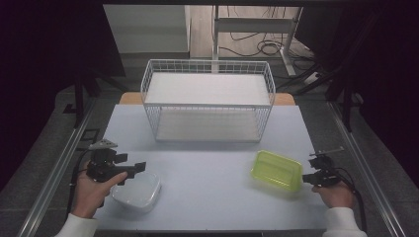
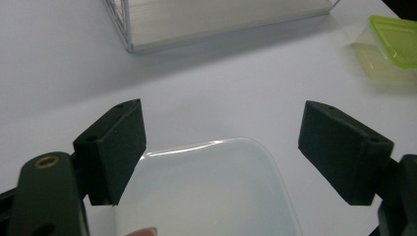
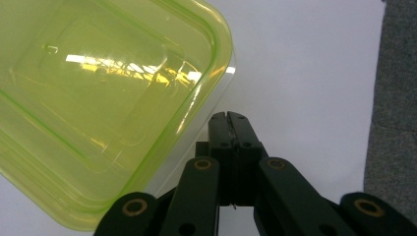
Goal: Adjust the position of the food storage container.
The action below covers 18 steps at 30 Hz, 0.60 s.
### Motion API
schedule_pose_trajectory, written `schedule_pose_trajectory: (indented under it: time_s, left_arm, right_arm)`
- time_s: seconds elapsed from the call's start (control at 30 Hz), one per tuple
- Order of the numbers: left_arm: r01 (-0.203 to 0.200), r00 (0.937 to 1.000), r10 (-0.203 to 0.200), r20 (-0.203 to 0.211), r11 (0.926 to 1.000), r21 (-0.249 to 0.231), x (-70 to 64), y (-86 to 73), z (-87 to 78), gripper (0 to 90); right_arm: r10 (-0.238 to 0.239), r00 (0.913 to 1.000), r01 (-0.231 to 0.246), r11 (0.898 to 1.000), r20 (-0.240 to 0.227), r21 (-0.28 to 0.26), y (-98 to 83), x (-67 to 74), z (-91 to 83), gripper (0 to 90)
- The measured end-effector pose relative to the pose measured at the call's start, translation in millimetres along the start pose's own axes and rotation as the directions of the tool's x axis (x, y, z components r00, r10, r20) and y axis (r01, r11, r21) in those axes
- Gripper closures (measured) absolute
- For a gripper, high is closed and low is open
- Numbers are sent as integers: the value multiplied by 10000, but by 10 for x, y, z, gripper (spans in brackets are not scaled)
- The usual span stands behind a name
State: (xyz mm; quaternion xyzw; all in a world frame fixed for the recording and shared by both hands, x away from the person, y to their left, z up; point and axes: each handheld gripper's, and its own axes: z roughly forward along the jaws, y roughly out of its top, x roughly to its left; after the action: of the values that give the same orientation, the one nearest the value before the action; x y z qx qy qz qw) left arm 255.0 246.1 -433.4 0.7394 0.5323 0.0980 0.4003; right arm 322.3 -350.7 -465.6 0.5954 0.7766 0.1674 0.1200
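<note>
Nothing sits in the wire basket (image 1: 207, 101) at upper centre yet: my left gripper (image 1: 140, 167) hangs spread over the clear container (image 1: 138, 190) lower left, my right gripper (image 1: 305, 178) pressed together beside the green container (image 1: 275, 169) lower right.

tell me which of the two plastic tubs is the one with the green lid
The green-lidded tub, at the table's right by the shut right gripper. The other, the white tub, sits at the left under the open left gripper.

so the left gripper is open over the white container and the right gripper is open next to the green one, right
Not quite: the right gripper is shut, its jaws pressed together with nothing between them, as the right gripper view shows. It does sit beside the green container. The left gripper is indeed open over the white container.
</note>
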Motion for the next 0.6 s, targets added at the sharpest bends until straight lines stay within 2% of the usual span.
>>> schedule_pose_trajectory:
  time_s: [0.13,0.23,0.5,0.6]
  left_arm:
    - [29,10000,-29,-11,10000,-48,-2,-1,-19,177]
    - [83,10000,-83,-8,9999,-57,8,1,-38,176]
    - [95,10000,-95,-6,10000,-28,15,3,-44,174]
    - [85,10000,-85,-36,10000,-33,20,5,-53,174]
  right_arm:
    - [-283,9996,283,9996,0,2,59,74,38,892]
    - [-538,9985,539,9983,36,-208,90,150,35,892]
    - [-678,9976,682,9973,158,-253,154,187,81,892]
    - [-926,9955,932,9951,217,-318,199,203,100,891]
